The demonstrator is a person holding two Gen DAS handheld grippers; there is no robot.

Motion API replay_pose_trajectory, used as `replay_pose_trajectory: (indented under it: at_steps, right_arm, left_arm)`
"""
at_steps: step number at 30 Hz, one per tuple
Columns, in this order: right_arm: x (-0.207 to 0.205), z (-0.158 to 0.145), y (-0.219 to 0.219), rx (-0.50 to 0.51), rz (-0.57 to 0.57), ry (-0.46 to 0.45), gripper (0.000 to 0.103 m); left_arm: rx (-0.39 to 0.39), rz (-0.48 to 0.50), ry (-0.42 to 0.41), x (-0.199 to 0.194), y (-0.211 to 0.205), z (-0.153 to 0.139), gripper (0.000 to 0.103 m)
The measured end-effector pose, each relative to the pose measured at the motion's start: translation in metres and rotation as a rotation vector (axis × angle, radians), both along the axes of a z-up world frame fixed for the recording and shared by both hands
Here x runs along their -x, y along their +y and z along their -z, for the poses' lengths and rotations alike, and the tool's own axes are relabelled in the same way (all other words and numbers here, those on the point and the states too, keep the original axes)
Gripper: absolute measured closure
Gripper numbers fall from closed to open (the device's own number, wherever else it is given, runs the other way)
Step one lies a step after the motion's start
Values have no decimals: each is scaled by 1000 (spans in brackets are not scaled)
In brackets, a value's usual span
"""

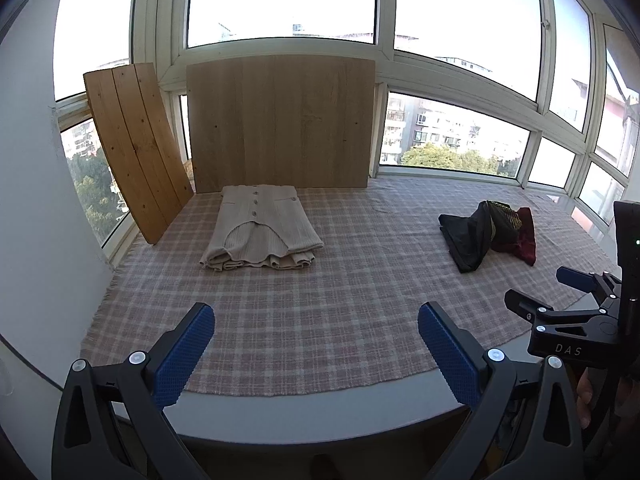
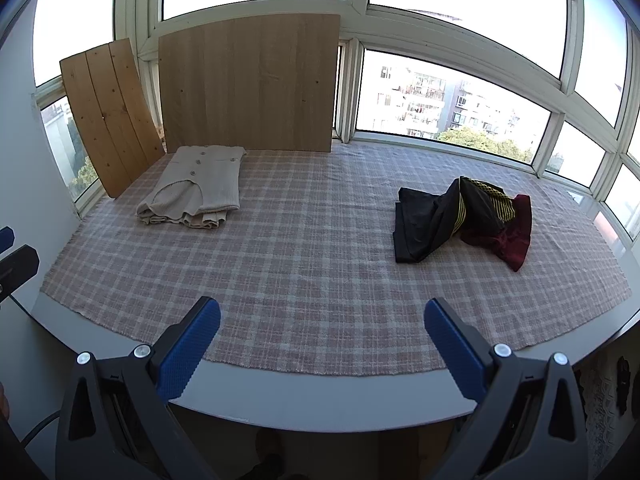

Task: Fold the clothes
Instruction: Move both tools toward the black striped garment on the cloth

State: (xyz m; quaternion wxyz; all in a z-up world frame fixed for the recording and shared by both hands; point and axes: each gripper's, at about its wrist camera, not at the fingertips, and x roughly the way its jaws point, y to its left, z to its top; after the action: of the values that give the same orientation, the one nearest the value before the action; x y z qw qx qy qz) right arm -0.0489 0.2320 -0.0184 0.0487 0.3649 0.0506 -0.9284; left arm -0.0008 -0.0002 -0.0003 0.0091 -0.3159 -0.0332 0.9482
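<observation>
- The table [image 2: 304,396] carried a pink-and-grey checked cloth [image 2: 320,264] that covered most of its top; a bare grey strip showed along the near edge.
- A beige buttoned garment [image 1: 260,226] lay folded on the cloth near the far-left corner, its buttons facing up and its stacked layers showing at the near side.
- A crumpled dark pile of clothes [image 2: 464,218], black with a yellow-striped part and a dark red piece, lay unfolded toward the far-right part of the cloth, well apart from the beige one.
- Two wooden boards stood at the far edge against the window [image 1: 460,20]: a wide pale board [image 1: 280,120] upright just behind the beige garment, and a narrower plank board [image 1: 136,148] tilted at the far-left corner.
- No container was visible in either view.
- The left gripper [image 1: 316,354] hovered over the near edge of the table, its blue-padded fingers [image 1: 184,360] spread wide and holding nothing.
- The right gripper [image 2: 322,350] hovered likewise over the near edge, fingers [image 2: 456,354] spread apart and empty, pointing toward the far edge.
- In the left wrist view the right gripper's body appeared at the right side, beside the cloth's near-right corner.
</observation>
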Motion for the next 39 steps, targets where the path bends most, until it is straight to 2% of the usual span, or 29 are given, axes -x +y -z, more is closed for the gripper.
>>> replay_pose_trajectory:
  at_steps: [12, 39]
  right_arm:
    - [8, 10, -4, -12, -15, 6, 0]
    - [18, 8, -7, 3, 3, 6, 0]
  left_arm:
    - [33, 14, -38, 15, -3, 5, 0]
    - [29, 24, -47, 32, -9, 10, 0]
